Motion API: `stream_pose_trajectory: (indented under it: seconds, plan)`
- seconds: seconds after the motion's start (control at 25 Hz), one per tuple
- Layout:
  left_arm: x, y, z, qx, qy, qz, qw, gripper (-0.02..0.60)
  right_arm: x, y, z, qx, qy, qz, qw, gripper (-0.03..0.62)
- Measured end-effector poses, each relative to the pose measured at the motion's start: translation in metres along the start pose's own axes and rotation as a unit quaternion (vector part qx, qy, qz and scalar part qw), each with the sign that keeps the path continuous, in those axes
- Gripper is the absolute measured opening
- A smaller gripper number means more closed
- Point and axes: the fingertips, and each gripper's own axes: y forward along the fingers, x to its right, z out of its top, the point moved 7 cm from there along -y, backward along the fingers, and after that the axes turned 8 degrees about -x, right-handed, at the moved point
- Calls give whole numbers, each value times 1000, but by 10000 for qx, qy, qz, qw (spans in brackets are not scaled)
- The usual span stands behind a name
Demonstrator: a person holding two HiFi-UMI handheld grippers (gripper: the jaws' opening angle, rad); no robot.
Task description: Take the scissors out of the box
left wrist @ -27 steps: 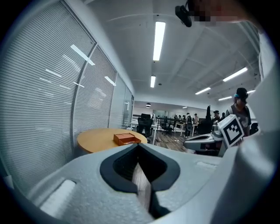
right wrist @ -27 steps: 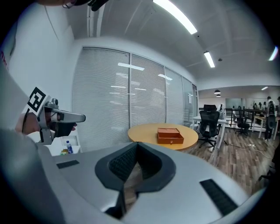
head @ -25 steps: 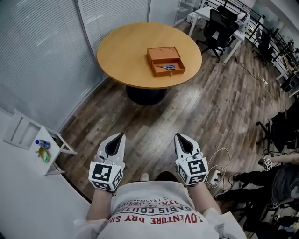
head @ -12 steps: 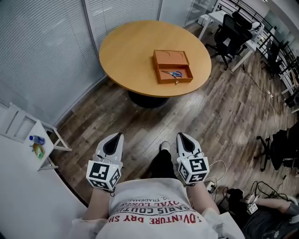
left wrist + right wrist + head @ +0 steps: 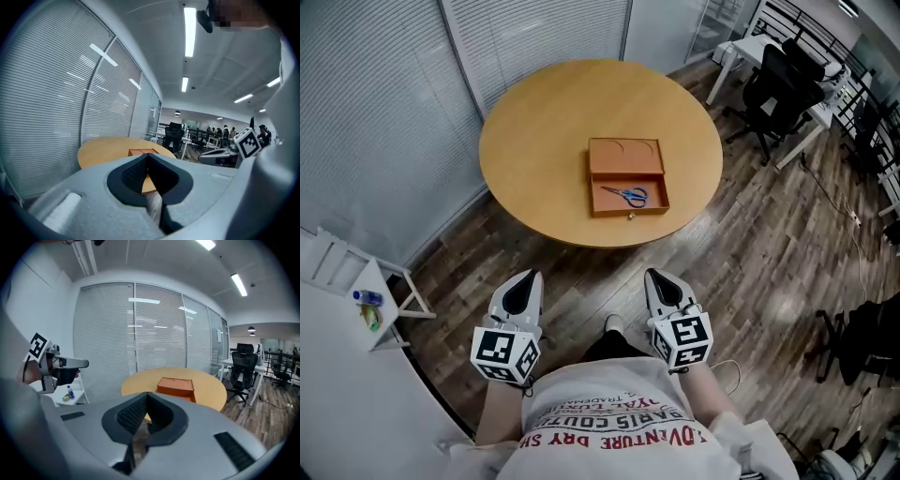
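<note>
An orange open box (image 5: 626, 159) lies on the round wooden table (image 5: 534, 131), and blue-handled scissors (image 5: 626, 195) rest inside its near compartment. Both grippers hang low in front of my body, well short of the table's near edge. My left gripper (image 5: 530, 276) is shut with nothing in it, and so is my right gripper (image 5: 654, 274). In the left gripper view the box (image 5: 143, 152) shows just beyond the closed left gripper (image 5: 147, 157). The right gripper view has the box (image 5: 176, 386) past the closed right gripper (image 5: 146, 394); the scissors are hidden in both gripper views.
Blinds on a glass wall (image 5: 384, 112) run along the left and back. A small white shelf (image 5: 366, 305) with a bottle stands at lower left. Black office chairs (image 5: 787, 80) and a white desk (image 5: 741, 47) stand at upper right. Wood floor lies between me and the table.
The table and box have come nearer and more to the middle of the head view. Both grippers stay shut in front of my body.
</note>
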Motion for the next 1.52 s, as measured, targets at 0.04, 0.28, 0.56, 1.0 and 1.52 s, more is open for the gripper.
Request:
stream_pose_trajectory:
  seconds: [0.04, 0.28, 0.56, 1.0, 1.52]
  plan:
    - [7, 15, 6, 21, -20, 30, 10000, 8, 15, 6, 5, -9, -64, 74, 10000, 8]
    - [30, 86, 27, 69, -228, 144, 9996, 8, 81, 44, 25, -129, -277, 396, 9987, 8]
    - [26, 130, 31, -135, -318, 294, 9990, 8, 121, 94, 37, -424, -403, 517, 9970, 8]
    - [-23, 197, 45, -151, -467, 241, 9985, 8, 145, 180, 50, -1112, -765, 644, 9887, 8]
    - [-80, 292, 46, -432, -94, -312, 9985, 8, 152, 302, 17, -3216, -1825, 1097, 9226, 102]
